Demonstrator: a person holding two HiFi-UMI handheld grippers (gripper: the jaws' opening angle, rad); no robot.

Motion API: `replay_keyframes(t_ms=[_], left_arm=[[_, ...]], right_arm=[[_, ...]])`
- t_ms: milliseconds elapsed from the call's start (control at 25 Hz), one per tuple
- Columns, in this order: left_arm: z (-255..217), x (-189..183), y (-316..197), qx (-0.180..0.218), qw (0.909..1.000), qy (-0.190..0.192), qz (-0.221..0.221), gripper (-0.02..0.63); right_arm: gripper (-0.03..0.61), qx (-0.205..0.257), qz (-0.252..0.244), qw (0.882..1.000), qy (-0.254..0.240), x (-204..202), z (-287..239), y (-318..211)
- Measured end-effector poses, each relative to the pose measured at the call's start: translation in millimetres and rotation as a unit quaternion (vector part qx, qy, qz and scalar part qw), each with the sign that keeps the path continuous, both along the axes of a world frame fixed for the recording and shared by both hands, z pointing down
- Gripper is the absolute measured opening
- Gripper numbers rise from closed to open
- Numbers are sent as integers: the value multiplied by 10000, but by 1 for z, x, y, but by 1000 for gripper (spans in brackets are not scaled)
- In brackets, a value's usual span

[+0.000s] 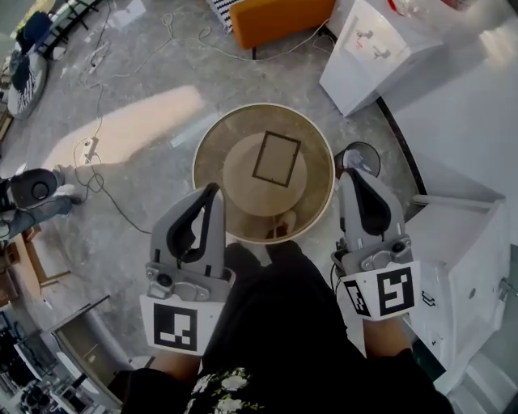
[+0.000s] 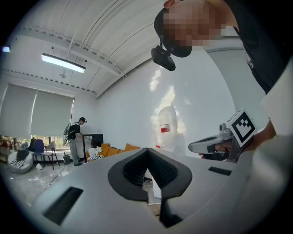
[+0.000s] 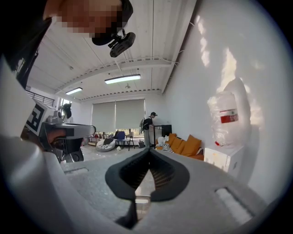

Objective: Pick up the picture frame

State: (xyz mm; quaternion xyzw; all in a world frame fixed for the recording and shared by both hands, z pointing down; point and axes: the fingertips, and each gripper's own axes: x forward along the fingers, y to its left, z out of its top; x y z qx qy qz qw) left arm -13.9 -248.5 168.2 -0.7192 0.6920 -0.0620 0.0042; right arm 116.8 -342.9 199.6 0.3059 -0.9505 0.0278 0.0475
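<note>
A thin dark rectangular picture frame (image 1: 276,158) lies flat on the round glass-topped table (image 1: 212,137), near its middle. My left gripper (image 1: 213,191) hovers at the table's near left rim, jaws shut and empty. My right gripper (image 1: 350,175) is just off the table's right rim, also shut with nothing in it. Both point away from me, roughly level. In the left gripper view the jaws (image 2: 147,151) meet at the tip, and the right gripper (image 2: 219,145) shows alongside. In the right gripper view the jaws (image 3: 149,151) are closed too, with the left gripper (image 3: 64,132) to one side.
An orange sofa (image 1: 279,18) and a white box (image 1: 380,48) stand beyond the table. A white cabinet (image 1: 465,275) is close on the right. Cables (image 1: 97,145) trail over the floor at left. A small dark round stand (image 1: 362,158) sits by the table. A person (image 2: 75,137) stands far off.
</note>
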Motion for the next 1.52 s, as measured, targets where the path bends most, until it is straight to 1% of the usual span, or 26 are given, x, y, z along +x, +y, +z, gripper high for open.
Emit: replay_keyframes(t_ms=[160,320,480,680,800,1000,1080,1280,1400,1440,1480,1520], left_arm=[[33,-3,-7,-293,9994,191,-17,3],[59,-5,-26,-352,9989,200,253,3],[95,-23,-43,-511,9965,550,375,3],[132,-34,-70,-629,9938,663,628,3],[153,-38,-77,-748,9913,758,773,3],[194,-42,-85,-1031,9884,731,847,3],[209,-40,-89,-1157,9864,782,866,3],[236,-35,-100,-1288,9838,820,942,3],[255,-39,-104,-1404,9822,839,925,5],[262,-40,-105,-1463,9808,878,943,56],[270,-41,-106,-1522,9792,933,963,92],[278,-42,-108,-1579,9777,993,968,95]], right_arm=[[-4,-204,-34,9998,-45,-15,31,-14],[-4,-385,-25,9991,146,-37,75,-23],[-4,-432,23,9989,187,-48,99,-26],[-5,-699,380,9968,79,-46,134,-42],[-4,-738,508,9960,23,-50,150,-47],[-3,-756,498,9958,126,-59,179,-50],[-3,-787,505,9955,173,-60,191,-50],[-2,-849,1021,9906,324,-48,218,-58],[-2,-1006,1082,9882,400,-47,240,-60],[0,-1025,1115,9875,426,-47,246,-60],[0,-1023,1165,9869,446,-48,252,-60],[0,-1019,1210,9863,461,-48,258,-61]])
